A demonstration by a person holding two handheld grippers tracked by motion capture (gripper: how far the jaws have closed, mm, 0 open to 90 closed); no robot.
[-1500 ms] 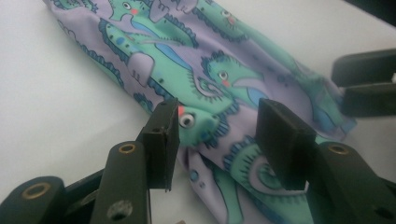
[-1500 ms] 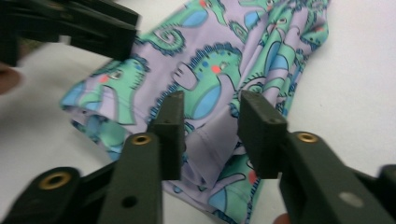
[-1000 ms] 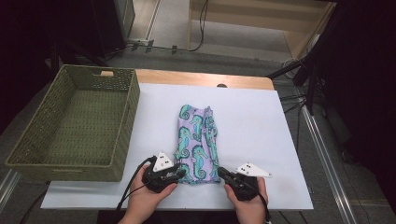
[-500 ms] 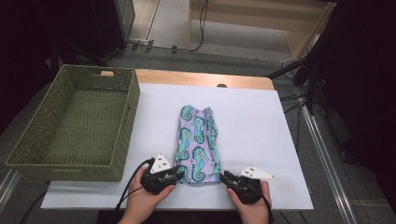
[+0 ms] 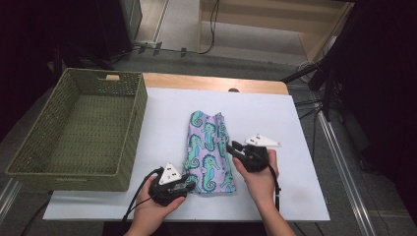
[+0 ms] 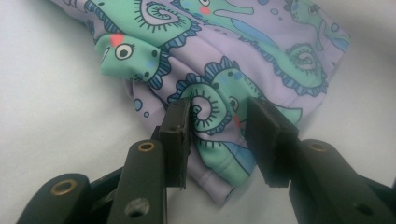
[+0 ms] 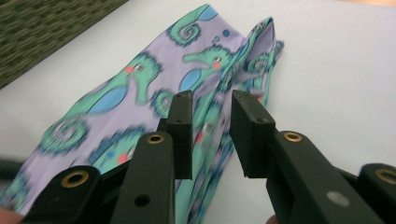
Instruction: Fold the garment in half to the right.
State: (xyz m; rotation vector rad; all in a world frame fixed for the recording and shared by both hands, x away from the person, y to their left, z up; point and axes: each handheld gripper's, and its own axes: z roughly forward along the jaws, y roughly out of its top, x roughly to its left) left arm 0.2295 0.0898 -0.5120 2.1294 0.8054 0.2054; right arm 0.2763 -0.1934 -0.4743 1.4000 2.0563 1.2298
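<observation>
1. A folded cloth (image 5: 209, 150), smooth stretchy lilac fabric printed with green seahorses, lies long and narrow at the middle of the white bench (image 5: 295, 123).
2. The left claw (image 6: 217, 133) sits at the cloth's near corner; its flat black pads stand apart astride a soft fold, and have just been opening.
3. The right claw (image 5: 231, 146) hovers over the cloth's right edge, narrowly open, gripping nothing.
4. A woven green basket (image 5: 74, 130), rectangular, stands to the left.

right gripper (image 5: 230, 146): moved up along cloth (image 5: 209, 147) edge | fingers opened
</observation>
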